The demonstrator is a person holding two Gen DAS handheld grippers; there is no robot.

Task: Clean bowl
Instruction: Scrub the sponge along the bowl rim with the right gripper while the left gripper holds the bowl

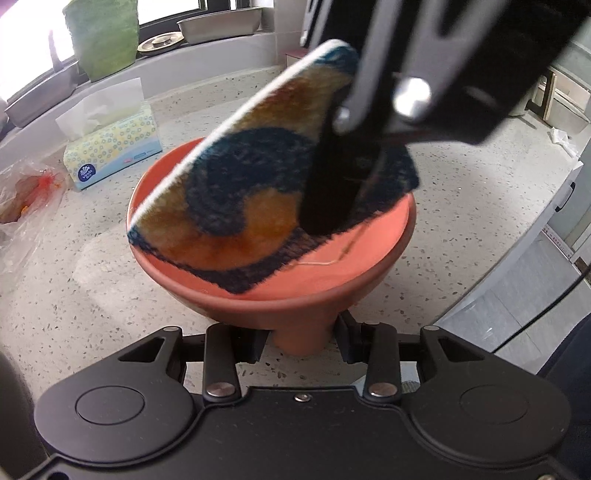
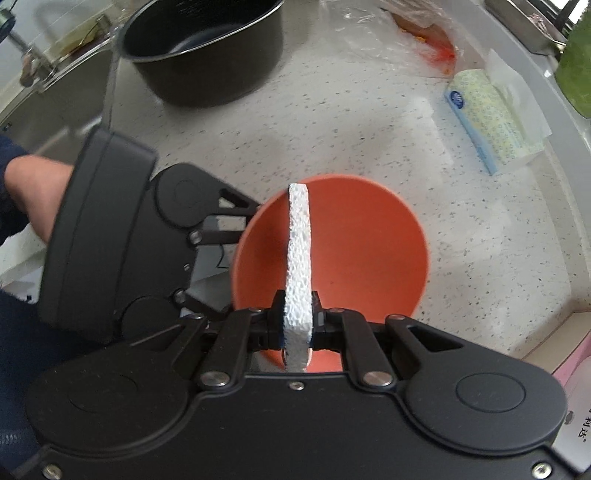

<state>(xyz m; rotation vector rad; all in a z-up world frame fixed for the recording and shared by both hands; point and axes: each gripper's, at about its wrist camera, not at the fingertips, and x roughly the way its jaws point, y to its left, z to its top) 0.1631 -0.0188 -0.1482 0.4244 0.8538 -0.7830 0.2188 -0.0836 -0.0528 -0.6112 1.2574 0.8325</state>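
Note:
A terracotta footed bowl (image 1: 258, 306) stands on the speckled counter. My left gripper (image 1: 301, 343) is shut on its narrow foot, one finger on each side. Above, my right gripper (image 1: 332, 218) points steeply down into the bowl, shut on a sponge cloth (image 1: 236, 184) with an orange and dark blue face and a white backing. The cloth tilts across the bowl, its lower edge on the inner wall. In the right wrist view the sponge cloth (image 2: 297, 240) shows edge-on, white, clamped in my right gripper (image 2: 297, 325) over the bowl (image 2: 362, 240). My left gripper (image 2: 236, 258) reaches in from the left.
A tissue pack (image 1: 110, 147) lies behind the bowl on the left, next to a plastic bag (image 1: 29, 192). A black pot (image 2: 207, 48) stands further back by the sink (image 2: 55, 99). Metal trays (image 1: 218, 24) and a green bag (image 1: 103, 37) line the sill. The counter edge (image 1: 517, 258) runs on the right.

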